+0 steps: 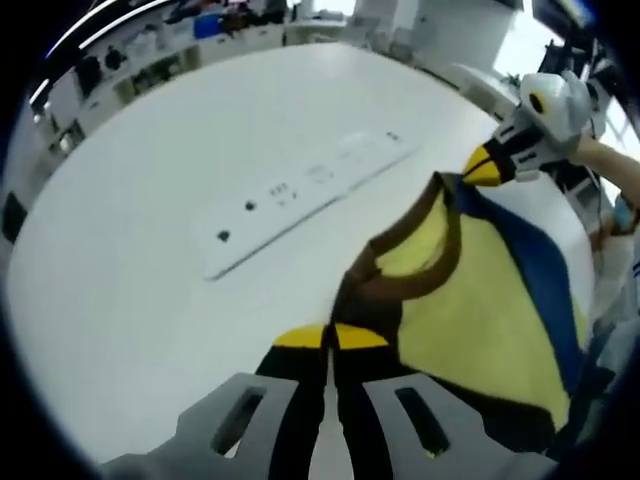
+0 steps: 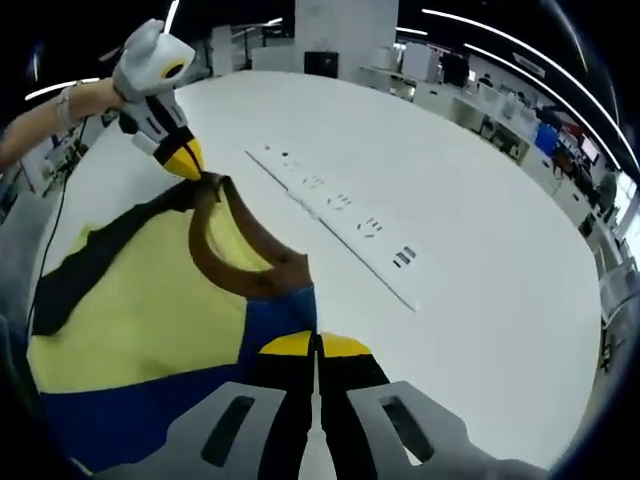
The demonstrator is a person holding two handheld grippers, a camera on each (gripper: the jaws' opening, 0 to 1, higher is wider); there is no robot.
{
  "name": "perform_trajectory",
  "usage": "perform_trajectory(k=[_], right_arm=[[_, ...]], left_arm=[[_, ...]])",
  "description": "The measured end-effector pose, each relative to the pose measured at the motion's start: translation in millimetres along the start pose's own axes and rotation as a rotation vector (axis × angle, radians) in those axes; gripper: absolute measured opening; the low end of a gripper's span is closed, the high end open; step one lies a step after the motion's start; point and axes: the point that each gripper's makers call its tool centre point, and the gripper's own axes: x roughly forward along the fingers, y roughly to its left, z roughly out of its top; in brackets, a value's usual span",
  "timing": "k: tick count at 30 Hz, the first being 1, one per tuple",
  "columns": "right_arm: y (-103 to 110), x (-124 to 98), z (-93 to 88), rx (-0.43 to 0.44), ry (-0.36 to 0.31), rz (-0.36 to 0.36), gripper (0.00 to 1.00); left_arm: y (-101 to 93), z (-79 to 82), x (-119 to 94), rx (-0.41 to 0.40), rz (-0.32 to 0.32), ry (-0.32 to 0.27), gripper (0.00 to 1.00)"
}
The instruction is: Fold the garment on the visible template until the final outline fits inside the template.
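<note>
Both grippers lift the yellow-and-blue garment [image 1: 480, 300] off the white table [image 1: 150, 250] — left gripper [image 1: 330, 338] and right gripper [image 2: 315, 345] each clamped on its brown collar, the other at one and eleven o'clock.

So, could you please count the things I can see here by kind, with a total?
Garment, yellow with blue and brown parts: 1
White strip with dark marks on the table: 1
Grippers, each shut on the garment: 2, left gripper, right gripper
Total: 4

Left claw [image 1: 331, 337] jaws closed, right claw [image 2: 316, 345] jaws closed, both raised, held apart
</note>
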Motion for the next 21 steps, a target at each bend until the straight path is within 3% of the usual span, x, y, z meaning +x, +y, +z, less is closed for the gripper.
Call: perform_trajectory(k=[5, 15, 19, 21], right_arm=[[0, 4, -2.1, 0.012, -0.001, -0.003, 0.01], [0, 12, -2.4, 0.019, -0.007, -0.008, 0.01], [2, 13, -1.4, 0.039, -0.016, -0.023, 0.02], [4, 13, -0.9, 0.006, -0.021, -0.039, 0.02]], left_arm=[[-7.6, -1.4, 2, 0.014, 0.002, -0.005, 0.00], [21.9, 2.0, 15, 0.051, 0.008, -0.019, 0.00], [24.5, 3.2, 17, 0.047, 0.020, -0.049, 0.00], [27.4, 2.9, 18, 0.053, 0.032, -0.059, 0.00]])
